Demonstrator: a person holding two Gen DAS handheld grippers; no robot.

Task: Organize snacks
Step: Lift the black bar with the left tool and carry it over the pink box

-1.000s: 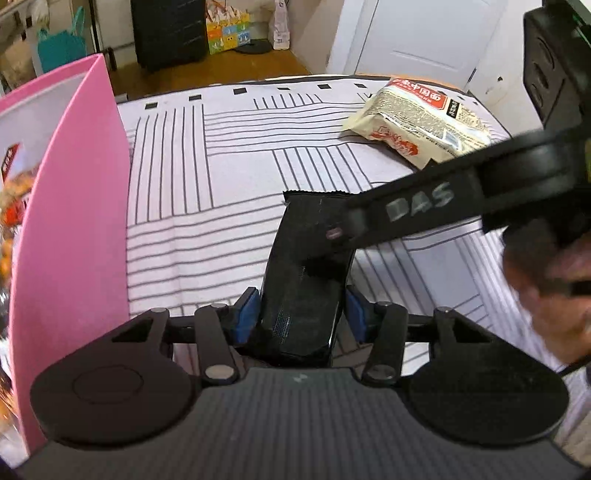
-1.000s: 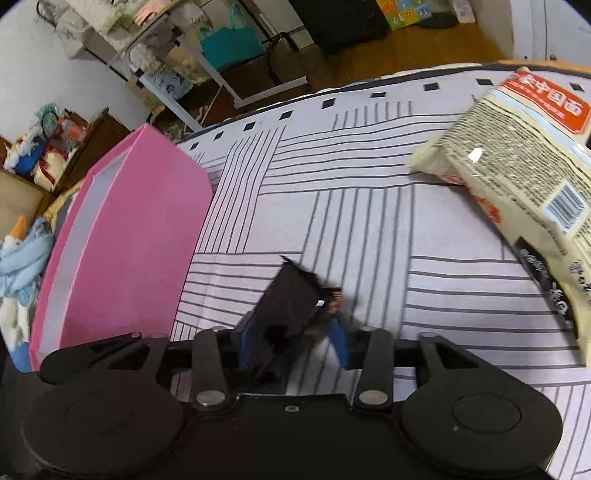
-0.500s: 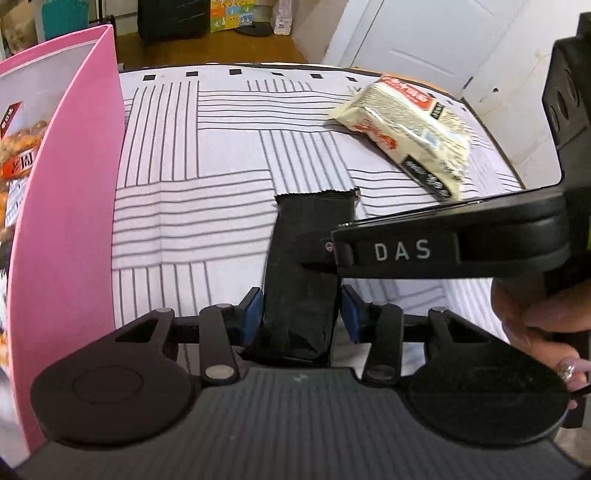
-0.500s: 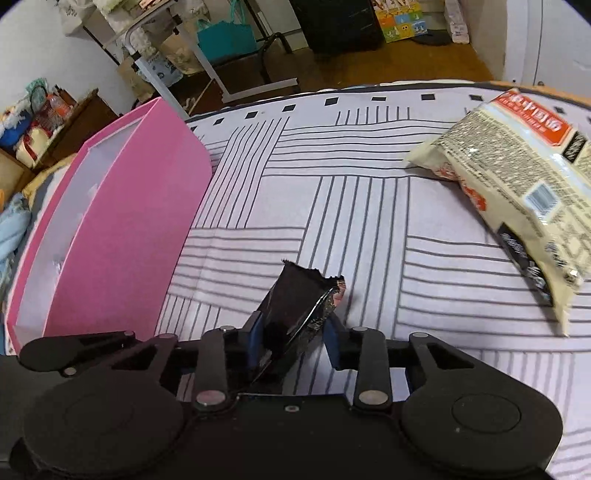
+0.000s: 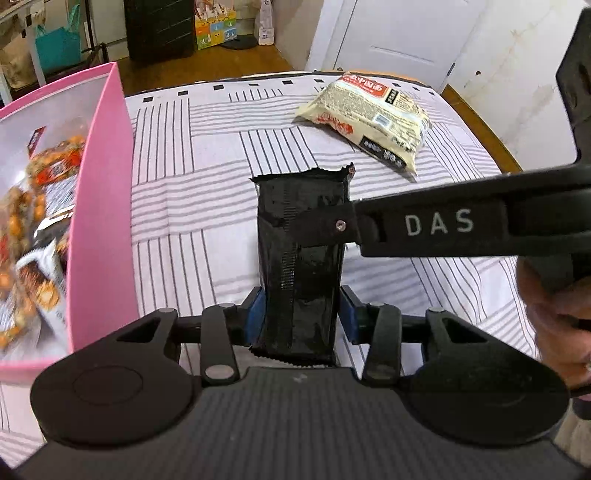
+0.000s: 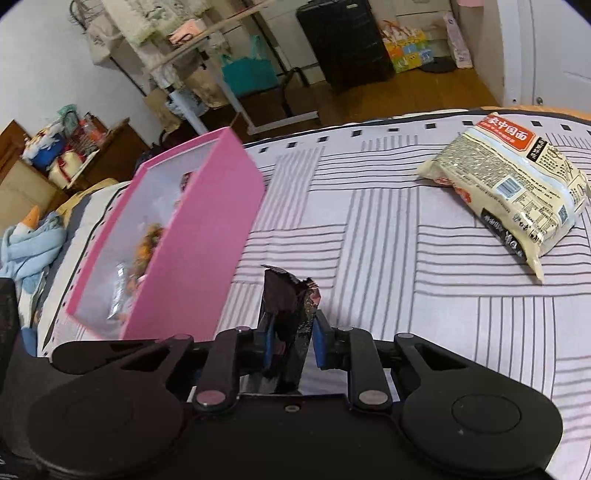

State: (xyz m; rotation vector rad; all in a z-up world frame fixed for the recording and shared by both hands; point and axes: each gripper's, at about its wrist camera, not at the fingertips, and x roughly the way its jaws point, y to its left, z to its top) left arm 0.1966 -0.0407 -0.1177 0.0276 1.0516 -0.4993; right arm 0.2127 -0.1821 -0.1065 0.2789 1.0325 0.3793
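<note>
A black snack packet (image 5: 301, 258) is held in the air above the striped cloth by both grippers. My left gripper (image 5: 301, 314) is shut on its lower end. My right gripper (image 6: 293, 341) is shut on its side edge; the packet (image 6: 290, 317) shows edge-on in the right wrist view, and the right gripper's finger (image 5: 332, 227) crosses the packet in the left wrist view. A pink box (image 5: 101, 206) with several snack bags inside stands at the left, also in the right wrist view (image 6: 207, 243). A cream noodle packet (image 5: 365, 114) lies at the far right of the cloth, also in the right wrist view (image 6: 517, 192).
The striped cloth (image 5: 207, 206) covers the table. Beyond its far edge are a wooden floor, a black suitcase (image 6: 343, 40), shelving and a white door (image 5: 391, 33). A person's hand (image 5: 554, 306) holds the right gripper at the right.
Both grippers have lifted the black packet higher above the cloth and shifted toward the pink box. The box's inside now shows in both views.
</note>
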